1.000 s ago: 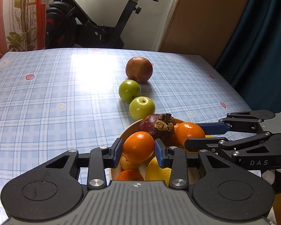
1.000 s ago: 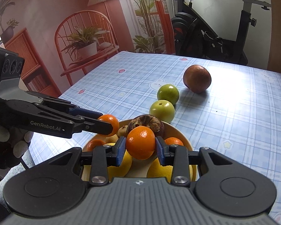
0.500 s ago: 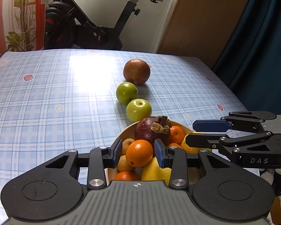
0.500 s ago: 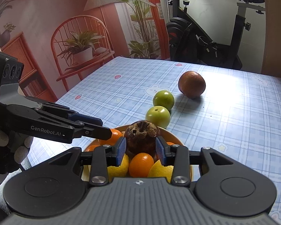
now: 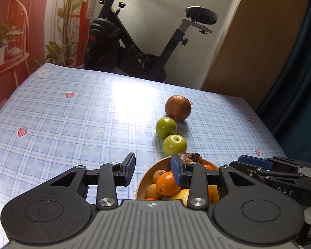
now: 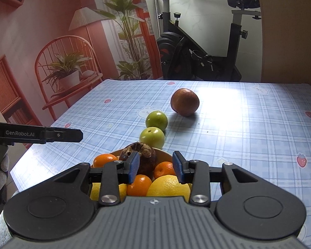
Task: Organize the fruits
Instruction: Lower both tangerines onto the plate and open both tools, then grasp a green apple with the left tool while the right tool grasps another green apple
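A tan bowl (image 5: 153, 166) near the table's front edge holds several oranges (image 5: 167, 183), lemons (image 6: 169, 186), small yellow fruits and a dark mangosteen (image 6: 144, 157). Two green apples (image 5: 174, 144) (image 5: 165, 127) and a reddish pomegranate (image 5: 177, 108) lie in a row beyond it. My left gripper (image 5: 153, 169) is open and empty, above the bowl's left rim. My right gripper (image 6: 155, 167) is open and empty, above the fruit in the bowl. The bowl also shows in the right wrist view (image 6: 164, 153).
The table (image 5: 72, 120) has a blue checked cloth. An exercise bike (image 5: 139, 47) stands behind the far edge, a wooden door and dark curtain at the right. The right gripper's fingers (image 5: 257, 161) show at the bowl's right.
Both grippers let go of the oranges they held; these now lie in the bowl. Both have opened and risen. The left gripper has shifted to the left.
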{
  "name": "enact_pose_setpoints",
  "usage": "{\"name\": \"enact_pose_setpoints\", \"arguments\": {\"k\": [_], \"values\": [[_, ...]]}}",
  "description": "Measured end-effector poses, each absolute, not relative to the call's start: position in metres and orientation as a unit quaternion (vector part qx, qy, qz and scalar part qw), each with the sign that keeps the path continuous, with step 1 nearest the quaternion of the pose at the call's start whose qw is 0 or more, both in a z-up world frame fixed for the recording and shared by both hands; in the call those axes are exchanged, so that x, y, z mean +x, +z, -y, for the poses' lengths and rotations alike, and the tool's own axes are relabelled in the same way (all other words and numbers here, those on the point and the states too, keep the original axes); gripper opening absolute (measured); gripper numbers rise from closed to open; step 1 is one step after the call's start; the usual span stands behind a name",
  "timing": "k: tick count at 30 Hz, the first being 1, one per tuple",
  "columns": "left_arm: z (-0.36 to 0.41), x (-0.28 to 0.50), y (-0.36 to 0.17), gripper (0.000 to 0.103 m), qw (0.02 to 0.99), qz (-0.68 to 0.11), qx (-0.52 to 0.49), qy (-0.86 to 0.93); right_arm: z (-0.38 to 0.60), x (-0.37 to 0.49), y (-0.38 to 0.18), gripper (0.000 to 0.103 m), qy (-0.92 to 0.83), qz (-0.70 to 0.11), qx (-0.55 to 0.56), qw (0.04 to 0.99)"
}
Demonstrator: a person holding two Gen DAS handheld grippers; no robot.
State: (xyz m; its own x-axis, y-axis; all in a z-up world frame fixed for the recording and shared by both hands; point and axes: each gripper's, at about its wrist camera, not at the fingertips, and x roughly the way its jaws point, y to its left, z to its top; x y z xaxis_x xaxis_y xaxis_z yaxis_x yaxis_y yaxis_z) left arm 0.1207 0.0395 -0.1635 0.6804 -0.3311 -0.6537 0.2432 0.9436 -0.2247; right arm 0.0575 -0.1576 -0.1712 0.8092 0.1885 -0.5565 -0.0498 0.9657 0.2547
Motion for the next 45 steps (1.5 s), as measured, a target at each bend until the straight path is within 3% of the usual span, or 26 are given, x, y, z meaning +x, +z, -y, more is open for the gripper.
{"name": "enact_pose_setpoints", "arguments": {"k": [31, 45], "values": [[-0.049, 0.108, -0.159, 0.039, 0.948, -0.302, -0.058, -0.084, 0.183, 0.063, -0.176, 0.039, 0.019, -0.284, 0.152, 0.946], [-0.075, 0.144, -0.144, 0.039, 0.949, -0.299, -0.054, -0.078, 0.170, 0.127, -0.180, 0.040, 0.064, -0.325, 0.117, 0.936]]}}
